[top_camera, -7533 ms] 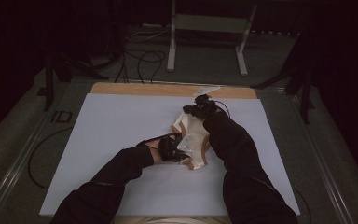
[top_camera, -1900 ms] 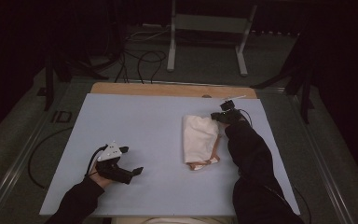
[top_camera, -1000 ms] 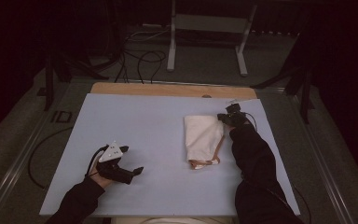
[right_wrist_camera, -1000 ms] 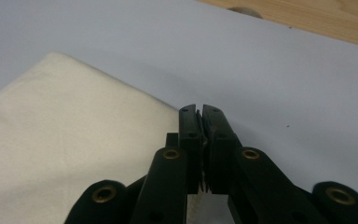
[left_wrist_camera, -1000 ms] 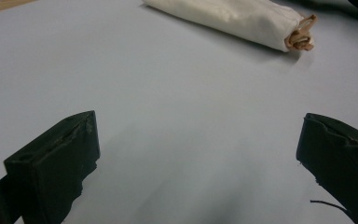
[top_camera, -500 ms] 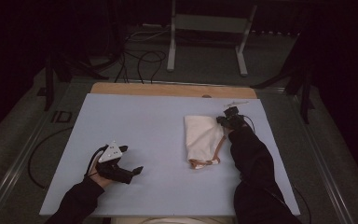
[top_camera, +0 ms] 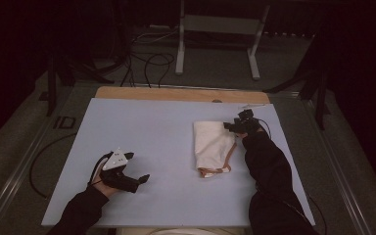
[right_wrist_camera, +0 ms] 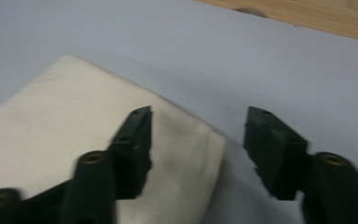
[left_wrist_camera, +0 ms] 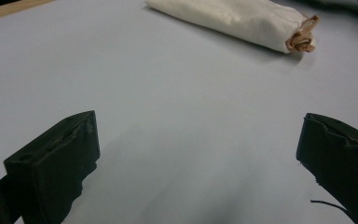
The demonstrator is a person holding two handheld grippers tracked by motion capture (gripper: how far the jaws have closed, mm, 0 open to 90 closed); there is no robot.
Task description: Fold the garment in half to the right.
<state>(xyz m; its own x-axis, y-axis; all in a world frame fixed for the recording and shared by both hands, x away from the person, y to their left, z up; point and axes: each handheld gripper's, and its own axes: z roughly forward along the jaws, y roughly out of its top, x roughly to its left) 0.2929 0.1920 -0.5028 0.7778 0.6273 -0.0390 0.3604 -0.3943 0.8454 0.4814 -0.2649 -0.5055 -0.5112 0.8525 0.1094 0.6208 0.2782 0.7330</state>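
Note:
A folded cream cloth bag [top_camera: 213, 147] lies flat on the mat, right of centre, its tan drawstring [top_camera: 215, 170] at the near end. My right gripper [top_camera: 231, 126] is at the bag's far right corner. Its jaws have just been opening and now stand apart. In the right gripper view the bag's hem [right_wrist_camera: 74, 140] lies under the gap of the right gripper [right_wrist_camera: 198, 126], with no pad pressing on it. My left gripper [top_camera: 138, 166] rests at the front left, open and holding nothing. The left gripper view looks past the left gripper [left_wrist_camera: 200, 149] to the bag [left_wrist_camera: 233, 18].
A pale blue mat [top_camera: 152, 127] covers the table, with a wooden strip [top_camera: 176, 94] along its far edge. Behind the table stand a metal frame [top_camera: 215, 44] and loose cables [top_camera: 147, 63] on the floor. Table rails run along both sides.
Both grippers were on the crumpled bag at first; now it lies folded flat and the left hand rests at the front left. Over the last second the right gripper crept slightly nearer.

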